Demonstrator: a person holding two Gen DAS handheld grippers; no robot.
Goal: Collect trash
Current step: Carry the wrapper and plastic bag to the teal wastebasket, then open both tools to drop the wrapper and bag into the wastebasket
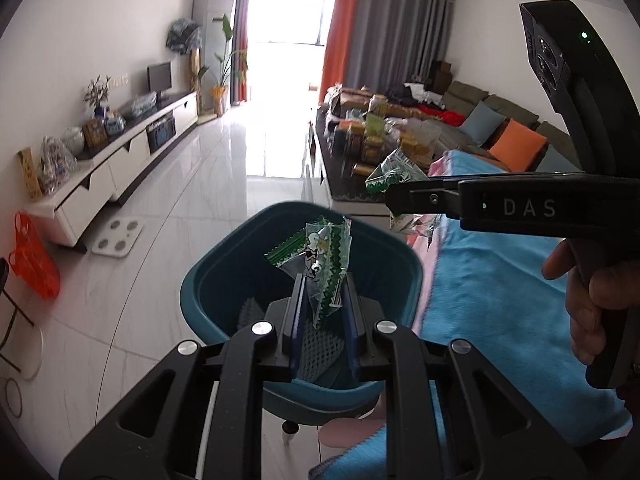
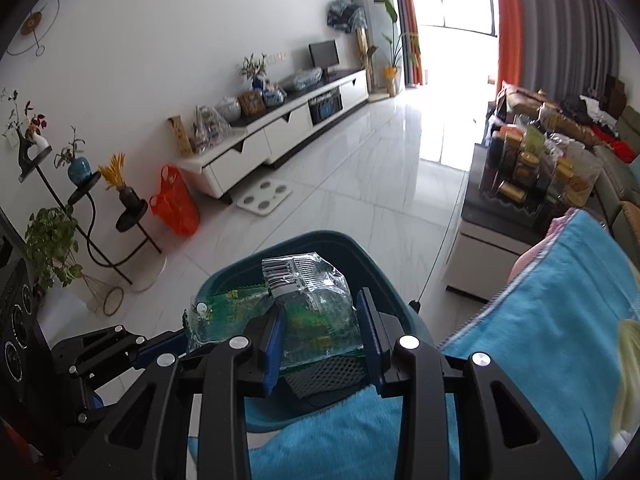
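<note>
A teal bin [image 1: 224, 280] stands on the floor beside a blue blanket [image 1: 492, 292]. My left gripper [image 1: 323, 292] is over the bin mouth, shut on a green-and-clear snack wrapper [image 1: 318, 256]. My right gripper [image 1: 394, 196] comes in from the right, shut on a second green wrapper [image 1: 394, 172]. In the right wrist view the right gripper [image 2: 320, 314] holds that crumpled wrapper [image 2: 312, 292], barcode up, above the bin [image 2: 304, 242]. The left gripper's fingers [image 2: 160, 346] show at lower left with its wrapper [image 2: 224, 312].
A white TV cabinet [image 1: 120, 164] runs along the left wall, with a bathroom scale [image 1: 117, 236] and an orange bag [image 1: 34, 258] on the tiled floor. A cluttered low table [image 1: 372, 140] and sofa [image 1: 500, 124] lie to the right. A plant stand [image 2: 92, 216] stands left.
</note>
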